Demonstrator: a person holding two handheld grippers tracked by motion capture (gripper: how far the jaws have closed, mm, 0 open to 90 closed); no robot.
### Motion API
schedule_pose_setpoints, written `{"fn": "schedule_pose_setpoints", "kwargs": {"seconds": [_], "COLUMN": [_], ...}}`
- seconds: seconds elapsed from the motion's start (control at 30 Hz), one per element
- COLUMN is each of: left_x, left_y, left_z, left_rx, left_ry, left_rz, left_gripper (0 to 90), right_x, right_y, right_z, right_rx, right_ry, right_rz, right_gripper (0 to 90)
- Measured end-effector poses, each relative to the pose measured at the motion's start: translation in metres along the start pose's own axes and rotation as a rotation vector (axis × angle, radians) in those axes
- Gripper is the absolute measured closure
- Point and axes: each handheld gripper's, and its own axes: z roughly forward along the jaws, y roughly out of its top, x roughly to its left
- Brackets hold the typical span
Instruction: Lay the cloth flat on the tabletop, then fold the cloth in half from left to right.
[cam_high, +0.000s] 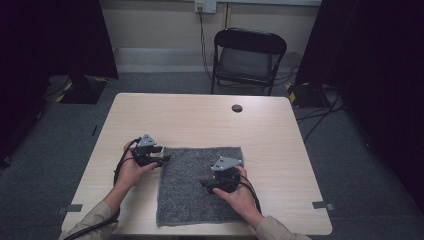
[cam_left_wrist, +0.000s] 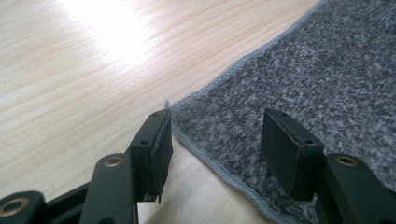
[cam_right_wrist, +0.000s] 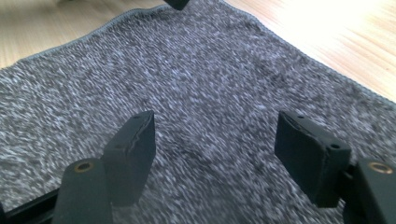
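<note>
A grey knitted cloth (cam_high: 200, 185) lies flat on the near half of the wooden table (cam_high: 210, 120). My left gripper (cam_high: 161, 159) sits at the cloth's far left corner, open, its jaws straddling the corner (cam_left_wrist: 173, 106) of the cloth (cam_left_wrist: 317, 70) with nothing pinched. My right gripper (cam_high: 206, 184) hovers over the right half of the cloth, jaws pointing left, open and holding nothing. In the right gripper view the cloth (cam_right_wrist: 196, 79) spreads beneath my right gripper (cam_right_wrist: 212, 149), and a black jaw tip of the left gripper (cam_right_wrist: 176, 3) shows at the top edge.
A round dark cable hole (cam_high: 237, 108) sits near the table's far edge. A black folding chair (cam_high: 247, 57) stands behind the table. Black stands and cables lie on the carpet at both sides. Bare tabletop surrounds the cloth to the left, right and far side.
</note>
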Motion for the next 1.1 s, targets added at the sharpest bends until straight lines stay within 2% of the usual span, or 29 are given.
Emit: {"fn": "schedule_pose_setpoints", "kwargs": {"seconds": [0.1, 0.2, 0.3, 0.43, 0.67, 0.97, 1.1], "left_x": [0.008, 0.012, 0.013, 0.014, 0.017, 0.018, 0.019], "left_y": [0.0, -0.001, -0.002, -0.003, -0.002, 0.002, 0.0], "left_z": [0.003, 0.003, 0.002, 0.001, 0.001, 0.004, 0.004], "left_rx": [0.029, 0.024, 0.02, 0.029, 0.033, 0.047, 0.026], "left_ry": [0.008, 0.01, 0.016, 0.027, 0.025, 0.023, 0.032], "left_rz": [-0.008, -0.024, -0.029, -0.01, -0.027, 0.006, 0.001], "left_gripper": [46.7, 50.8, 49.9, 46.1, 45.3, 52.3, 57.7], "right_x": [0.006, 0.016, 0.021, 0.025, 0.032, 0.048, 0.058], "right_y": [0.004, 0.009, 0.013, 0.015, 0.014, 0.022, 0.023], "right_z": [0.003, 0.007, 0.009, 0.011, 0.013, 0.019, 0.024], "right_rx": [0.004, -0.001, -0.009, -0.018, -0.016, -0.023, -0.008], "right_ry": [0.034, 0.073, 0.092, 0.102, 0.129, 0.162, 0.217], "right_rz": [-0.007, -0.023, -0.032, -0.036, -0.026, -0.051, -0.071], "right_gripper": [29.5, 28.4, 28.0, 27.1, 26.0, 26.2, 28.7]}}
